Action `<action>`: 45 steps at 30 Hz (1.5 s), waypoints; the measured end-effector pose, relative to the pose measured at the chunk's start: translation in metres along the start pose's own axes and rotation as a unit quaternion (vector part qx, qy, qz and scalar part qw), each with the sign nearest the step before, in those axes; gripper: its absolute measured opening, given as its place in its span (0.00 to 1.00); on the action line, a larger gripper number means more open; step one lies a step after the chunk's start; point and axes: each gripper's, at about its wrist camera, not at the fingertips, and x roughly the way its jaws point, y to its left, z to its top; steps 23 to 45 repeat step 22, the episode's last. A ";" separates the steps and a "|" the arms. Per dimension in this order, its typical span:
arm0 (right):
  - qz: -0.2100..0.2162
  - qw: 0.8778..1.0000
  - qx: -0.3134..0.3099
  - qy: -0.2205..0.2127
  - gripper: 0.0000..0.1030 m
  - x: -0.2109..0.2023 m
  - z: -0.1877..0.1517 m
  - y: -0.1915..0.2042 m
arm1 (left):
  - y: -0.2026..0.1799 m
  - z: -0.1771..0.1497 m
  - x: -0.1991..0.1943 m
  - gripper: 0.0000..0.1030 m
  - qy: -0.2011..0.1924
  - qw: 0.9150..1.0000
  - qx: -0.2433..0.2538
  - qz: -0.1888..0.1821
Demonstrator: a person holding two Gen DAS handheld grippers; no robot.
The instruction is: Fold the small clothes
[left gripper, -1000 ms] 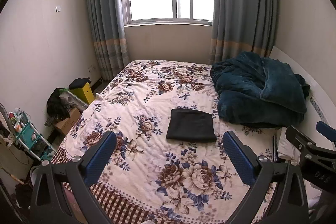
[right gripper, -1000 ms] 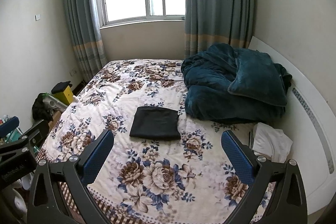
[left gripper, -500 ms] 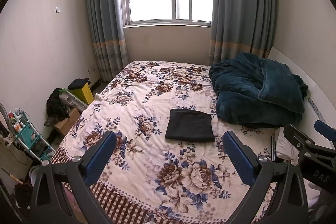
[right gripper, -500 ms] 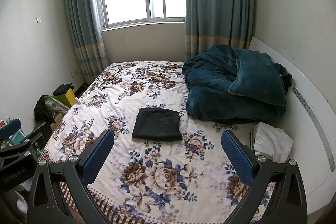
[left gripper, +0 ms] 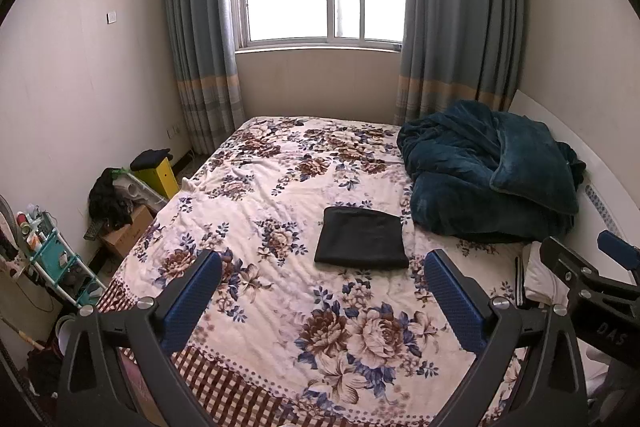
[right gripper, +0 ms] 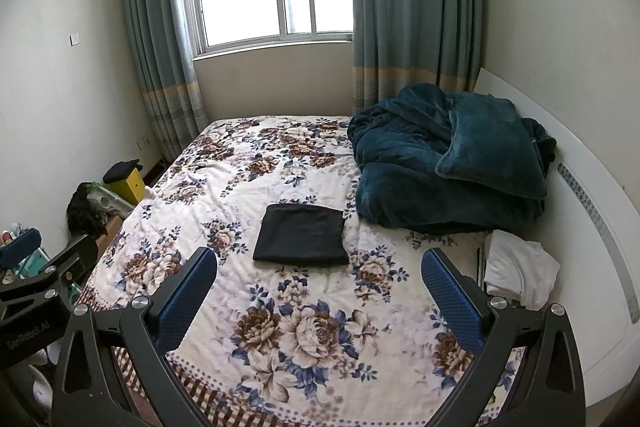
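A small black garment (left gripper: 362,239) (right gripper: 303,240) lies folded into a flat rectangle on the floral bedspread (left gripper: 280,195) (right gripper: 256,167), near the bed's middle. My left gripper (left gripper: 320,301) hangs open well back from it, above the bed's near edge, with nothing between its blue pads (left gripper: 192,301). My right gripper (right gripper: 318,297) is open too and just as far back, empty. Each gripper shows at the side of the other's view. White clothes (right gripper: 520,269) (left gripper: 540,277) lie crumpled at the bed's right side by the headboard.
A bulky teal blanket (left gripper: 488,167) (right gripper: 452,163) is heaped at the right rear of the bed. A white headboard (right gripper: 592,227) runs along the right wall. On the floor at left stand a yellow box (left gripper: 158,179), a cardboard box (left gripper: 124,233) and a teal rack (left gripper: 56,267).
Both grippers have drawn back slightly from the bed and risen a little; the folded black garment looks a bit farther away. Both stay open and empty.
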 end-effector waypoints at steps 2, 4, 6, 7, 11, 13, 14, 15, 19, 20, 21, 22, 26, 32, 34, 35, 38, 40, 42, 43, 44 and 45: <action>-0.001 1.000 -0.002 -0.001 1.00 0.001 0.000 0.000 | -0.001 0.000 -0.001 1.00 0.000 1.000 -0.001 0.001; 0.000 1.000 0.000 -0.001 1.00 -0.001 -0.001 0.001 | 0.000 0.000 0.000 1.00 0.001 1.000 -0.001 0.001; 0.000 1.000 -0.004 -0.001 1.00 0.001 0.000 0.001 | 0.001 -0.001 0.000 1.00 0.000 1.000 0.000 0.000; -0.001 1.000 0.000 -0.001 1.00 -0.001 -0.002 0.002 | 0.001 -0.001 0.000 1.00 0.001 1.000 0.000 0.001; -0.002 1.000 0.000 -0.001 1.00 -0.001 -0.003 0.002 | -0.001 0.000 -0.002 1.00 0.002 1.000 -0.001 0.002; -0.001 1.000 0.000 -0.001 1.00 -0.001 -0.003 0.002 | -0.001 0.000 -0.001 1.00 0.003 1.000 -0.002 0.001; -0.001 1.000 0.000 -0.001 1.00 -0.003 -0.004 0.004 | 0.000 -0.001 -0.002 1.00 0.003 1.000 -0.003 0.002; -0.001 1.000 0.001 -0.001 1.00 -0.004 -0.005 0.004 | 0.000 -0.001 -0.002 1.00 0.003 1.000 -0.003 0.001; -0.002 1.000 0.000 -0.001 1.00 -0.006 -0.007 0.006 | 0.001 -0.002 -0.004 1.00 -0.002 1.000 -0.008 0.002; -0.003 1.000 0.000 -0.001 1.00 -0.007 -0.008 0.007 | 0.001 -0.001 -0.006 1.00 -0.004 1.000 -0.010 0.003; -0.003 1.000 -0.001 -0.001 1.00 -0.006 -0.008 0.007 | 0.001 -0.002 -0.007 1.00 -0.003 1.000 -0.011 0.003; -0.003 1.000 -0.002 -0.001 1.00 -0.006 -0.008 0.007 | 0.000 -0.002 -0.007 1.00 -0.002 1.000 -0.010 0.003; -0.003 1.000 -0.002 -0.001 1.00 -0.006 -0.008 0.007 | 0.000 -0.002 -0.007 1.00 -0.002 1.000 -0.010 0.003; -0.003 1.000 -0.002 -0.001 1.00 -0.006 -0.008 0.007 | 0.000 -0.002 -0.007 1.00 -0.002 1.000 -0.010 0.003; -0.003 1.000 -0.002 -0.001 1.00 -0.006 -0.008 0.007 | 0.000 -0.002 -0.007 1.00 -0.002 1.000 -0.010 0.003; -0.003 1.000 -0.002 -0.001 1.00 -0.006 -0.008 0.007 | 0.000 -0.002 -0.007 1.00 -0.002 1.000 -0.010 0.003; -0.003 1.000 -0.002 -0.001 1.00 -0.006 -0.008 0.007 | 0.000 -0.002 -0.007 1.00 -0.002 1.000 -0.010 0.003; -0.003 1.000 -0.002 -0.001 1.00 -0.006 -0.008 0.007 | 0.000 -0.002 -0.007 1.00 -0.002 1.000 -0.010 0.003; -0.003 1.000 -0.002 -0.001 1.00 -0.006 -0.008 0.007 | 0.000 -0.002 -0.007 1.00 -0.002 1.000 -0.010 0.003; -0.003 1.000 -0.002 -0.001 1.00 -0.006 -0.008 0.007 | 0.000 -0.002 -0.007 1.00 -0.002 1.000 -0.010 0.003; -0.003 1.000 -0.002 -0.001 1.00 -0.006 -0.008 0.007 | 0.000 -0.002 -0.007 1.00 -0.002 1.000 -0.010 0.003; -0.003 1.000 -0.002 -0.001 1.00 -0.006 -0.008 0.007 | 0.000 -0.002 -0.007 1.00 -0.002 1.000 -0.010 0.003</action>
